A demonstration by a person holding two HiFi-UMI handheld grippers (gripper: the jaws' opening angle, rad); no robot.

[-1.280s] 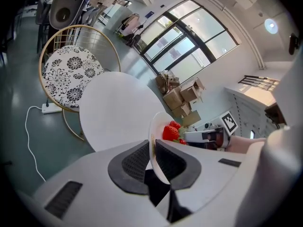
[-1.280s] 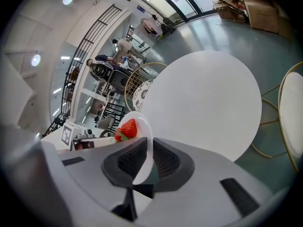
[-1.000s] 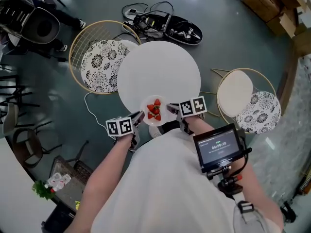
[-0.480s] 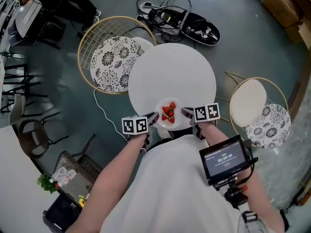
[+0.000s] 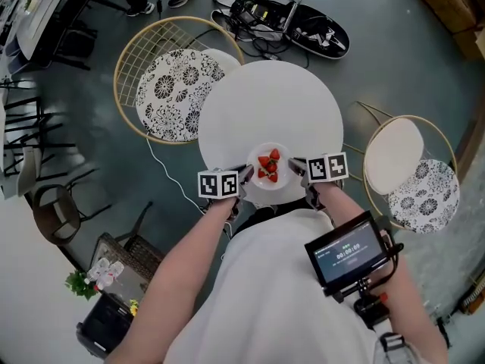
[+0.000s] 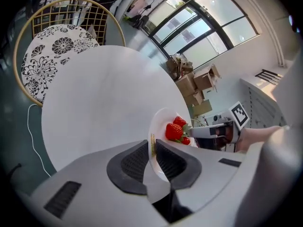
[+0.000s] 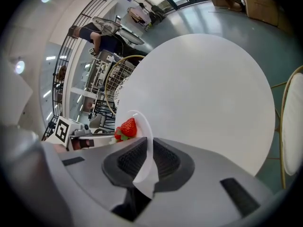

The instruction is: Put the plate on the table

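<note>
1. Plate (image 5: pixel 269 194), small and white, sits over the near edge of the round white table (image 5: pixel 269 105), on the side closest to the person. Whether its underside touches the tabletop cannot be told.
2. A cluster of red strawberries (image 5: pixel 267 165) with green caps lies in the middle of the plate.
3. The left gripper (image 5: pixel 244 177) grips the plate's left rim. In the left gripper view its two dark ribbed pads (image 6: pixel 135 162) are closed on the thin white edge.
4. The right gripper (image 5: pixel 298 165) grips the opposite rim in the same way. In the right gripper view the plate's edge stands pinched between the two pads (image 7: pixel 165 160).
5. The two grippers face each other across the plate, both at the table's near edge, with their marker cubes turned upward.
6. Left of the table stands a wire-backed chair (image 5: pixel 132 59) with a black-and-white flowered cushion, close against the table's edge.
7. Right of the table stands a second chair (image 5: pixel 390 154) with a plain cream seat and a flowered cushion beside it.
8. Beyond the table's far edge, a tangle of cables (image 5: pixel 261 10) lies on the floor.
9. On the table's near side, a small lit screen (image 5: pixel 347 250) is mounted by the person's right forearm.
</note>
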